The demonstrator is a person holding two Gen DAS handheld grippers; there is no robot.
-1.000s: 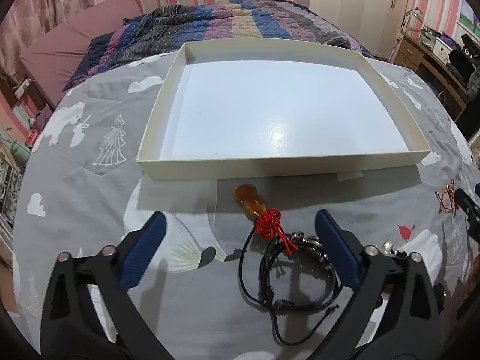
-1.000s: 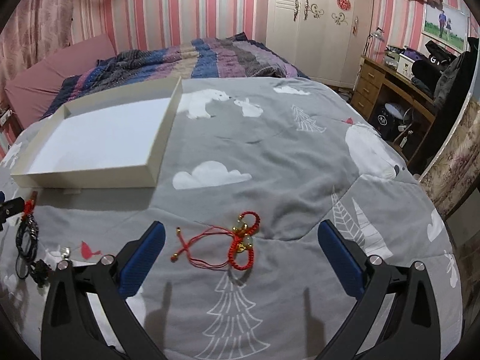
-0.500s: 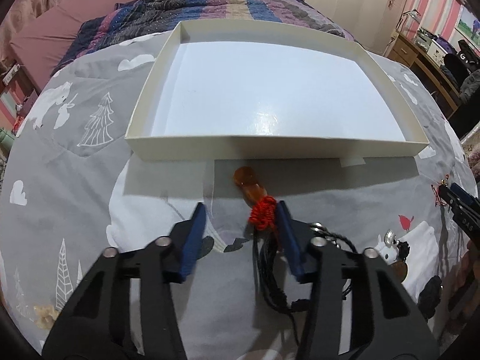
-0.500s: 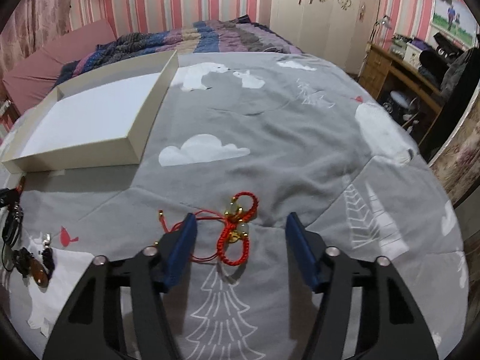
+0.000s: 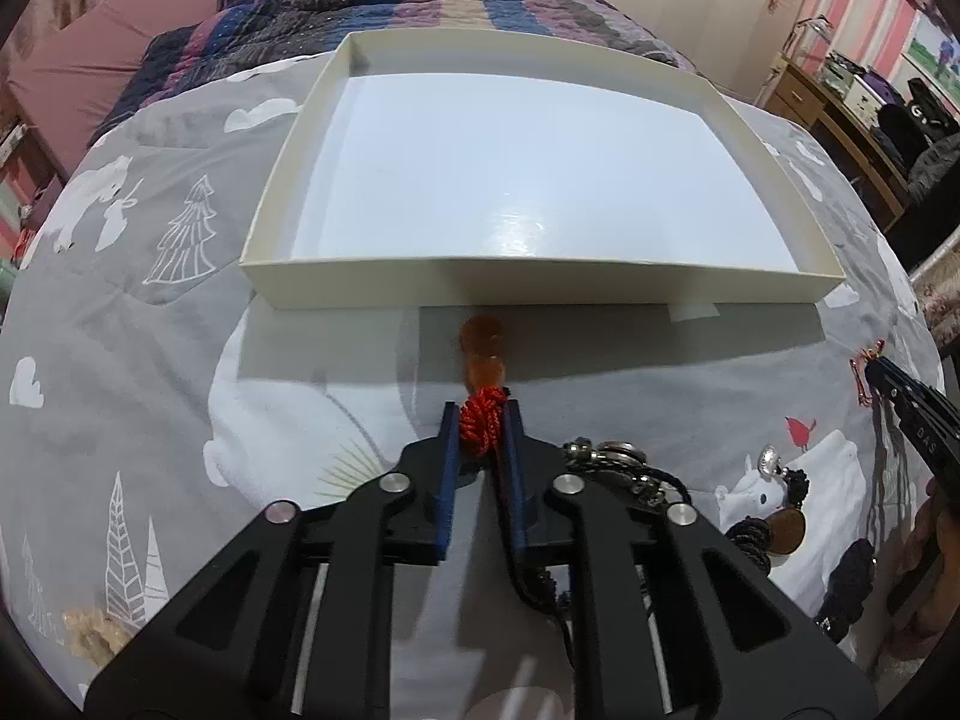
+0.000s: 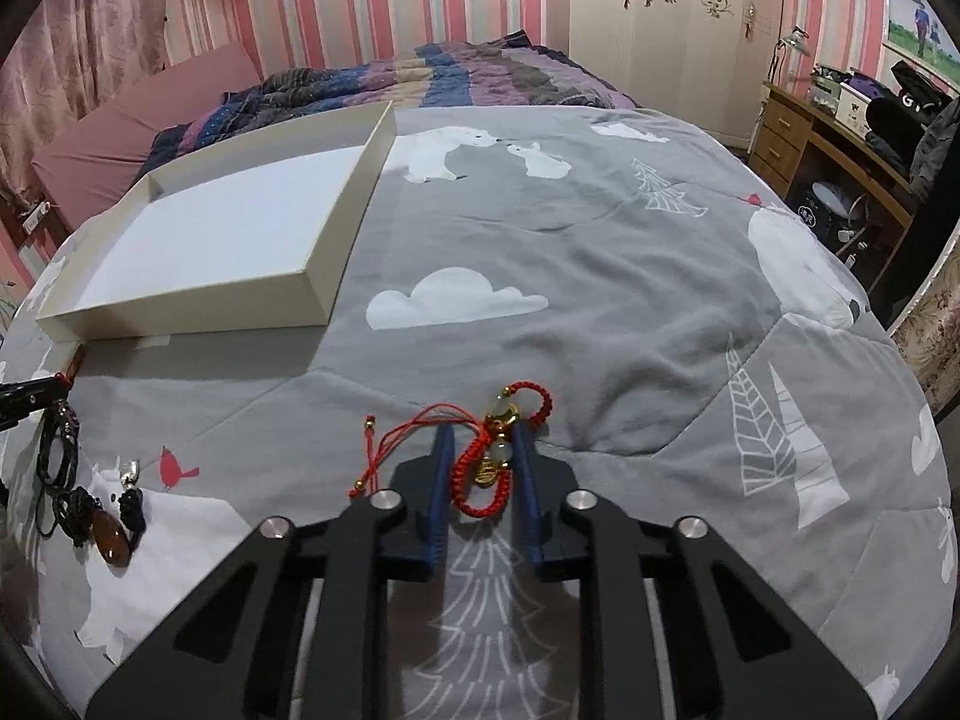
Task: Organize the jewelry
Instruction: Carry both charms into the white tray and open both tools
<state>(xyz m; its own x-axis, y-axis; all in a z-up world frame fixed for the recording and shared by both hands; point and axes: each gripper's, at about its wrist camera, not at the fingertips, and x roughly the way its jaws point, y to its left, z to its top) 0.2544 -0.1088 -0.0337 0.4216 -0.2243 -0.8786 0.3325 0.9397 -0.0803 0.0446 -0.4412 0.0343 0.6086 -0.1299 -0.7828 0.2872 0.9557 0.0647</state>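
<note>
My left gripper (image 5: 480,417) is shut on the red knot (image 5: 479,420) of a black-cord necklace whose amber gourd pendant (image 5: 482,351) lies just before the white tray (image 5: 540,285). A black cord bracelet with metal beads (image 5: 612,459) lies to its right. My right gripper (image 6: 482,441) is shut on a red braided bracelet (image 6: 487,468) with gold and jade beads, low on the grey bedspread. The tray shows at the left in the right wrist view (image 6: 198,312). An amber oval pendant on black cord (image 6: 111,531) lies at lower left.
The tray holds nothing. A small silver charm (image 5: 768,459) lies near the amber oval pendant (image 5: 786,531). The grey bedspread (image 6: 600,276) spreads to the right. A wooden desk (image 6: 834,138) stands beyond the bed at the right.
Both grippers have closed from wide open: the left onto the necklace's red knot, the right onto the red bracelet. Both moved forward and down towards the jewelry.
</note>
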